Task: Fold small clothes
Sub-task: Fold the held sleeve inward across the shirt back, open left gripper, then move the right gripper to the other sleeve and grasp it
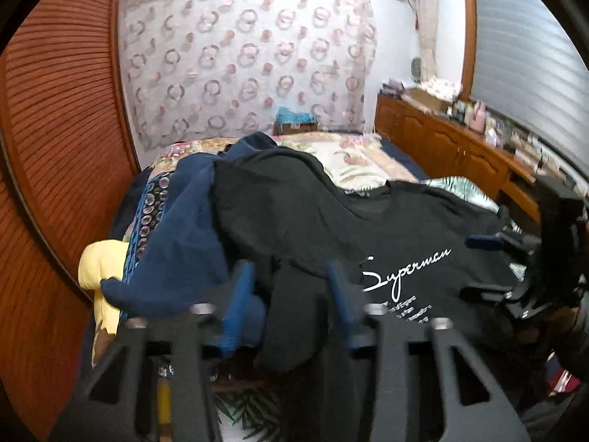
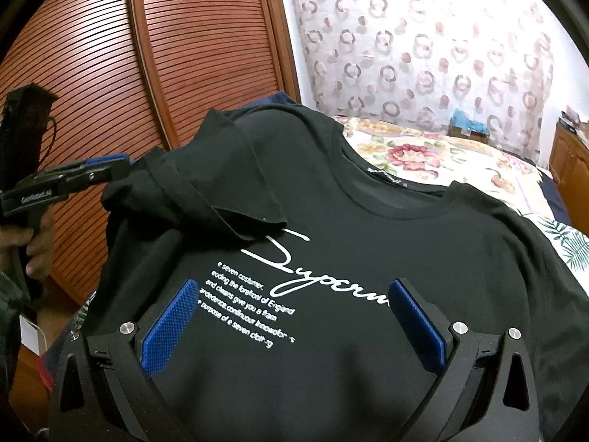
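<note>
The black T-shirt (image 2: 368,258) lies chest-up on the bed (image 2: 460,154), collar toward 12 o'clock; right gripper (image 2: 291,324) hovers spread over its print, left gripper (image 1: 291,294) spread at the folded-in sleeve (image 2: 221,191), nearer

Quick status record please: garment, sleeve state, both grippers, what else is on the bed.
garment: black T-shirt, print side up on the bed
left sleeve: folded in over the chest
left gripper: open, over shirt edge
right gripper: open, above the printed text, holding nothing
other clothes: navy garment, yellow item beside the shirt
</note>
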Demonstrator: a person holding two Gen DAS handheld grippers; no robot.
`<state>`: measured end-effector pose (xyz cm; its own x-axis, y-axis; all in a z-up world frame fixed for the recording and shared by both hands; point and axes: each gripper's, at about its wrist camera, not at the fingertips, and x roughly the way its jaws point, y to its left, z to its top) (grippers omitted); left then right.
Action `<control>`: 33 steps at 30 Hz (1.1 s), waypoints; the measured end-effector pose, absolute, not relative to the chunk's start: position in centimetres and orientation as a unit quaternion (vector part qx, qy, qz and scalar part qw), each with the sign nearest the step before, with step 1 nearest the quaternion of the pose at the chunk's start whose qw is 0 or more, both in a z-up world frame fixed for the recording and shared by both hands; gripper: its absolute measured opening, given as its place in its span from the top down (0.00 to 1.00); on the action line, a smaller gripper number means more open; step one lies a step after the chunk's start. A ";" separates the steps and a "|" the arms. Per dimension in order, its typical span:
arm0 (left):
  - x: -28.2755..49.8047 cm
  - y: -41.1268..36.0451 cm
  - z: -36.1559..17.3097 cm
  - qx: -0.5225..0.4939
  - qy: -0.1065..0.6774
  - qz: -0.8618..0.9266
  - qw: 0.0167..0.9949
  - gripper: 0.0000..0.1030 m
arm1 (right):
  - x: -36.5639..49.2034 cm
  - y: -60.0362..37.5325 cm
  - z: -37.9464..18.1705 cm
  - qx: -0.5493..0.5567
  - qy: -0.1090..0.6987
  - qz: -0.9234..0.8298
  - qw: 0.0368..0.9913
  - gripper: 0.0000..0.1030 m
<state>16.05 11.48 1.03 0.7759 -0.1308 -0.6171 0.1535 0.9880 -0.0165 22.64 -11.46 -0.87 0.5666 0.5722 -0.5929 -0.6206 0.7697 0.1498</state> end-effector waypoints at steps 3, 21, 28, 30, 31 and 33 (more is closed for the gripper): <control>15.9 11.2 1.2 0.025 0.326 -0.061 0.943 0.97 | 22.4 -12.2 -0.7 -0.032 0.320 0.331 0.887 0.00; 9.0 5.7 3.6 0.034 0.319 -0.082 0.944 0.53 | 19.7 -14.7 -0.7 -0.016 0.307 0.318 0.897 0.00; 9.7 6.0 3.3 0.017 0.311 -0.071 0.948 0.18 | 19.2 -16.1 -0.3 -0.011 0.305 0.299 0.904 0.00; 10.3 5.6 2.9 0.012 0.317 -0.072 0.946 0.18 | 19.2 -16.7 -0.3 -0.007 0.307 0.292 0.906 0.00; 10.7 5.3 2.7 0.010 0.318 -0.074 0.945 0.18 | 19.3 -16.9 -0.2 -0.007 0.307 0.288 0.907 0.00; 11.7 4.5 2.1 0.012 0.320 -0.074 0.944 0.18 | 19.2 -17.3 -0.1 -0.006 0.306 0.278 0.911 0.00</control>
<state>11.71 4.52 2.09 0.7844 -0.1319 -0.6061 0.1471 0.9888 -0.0247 19.23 -17.32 -0.11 0.6582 0.5017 -0.5613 -0.5090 0.8459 0.1593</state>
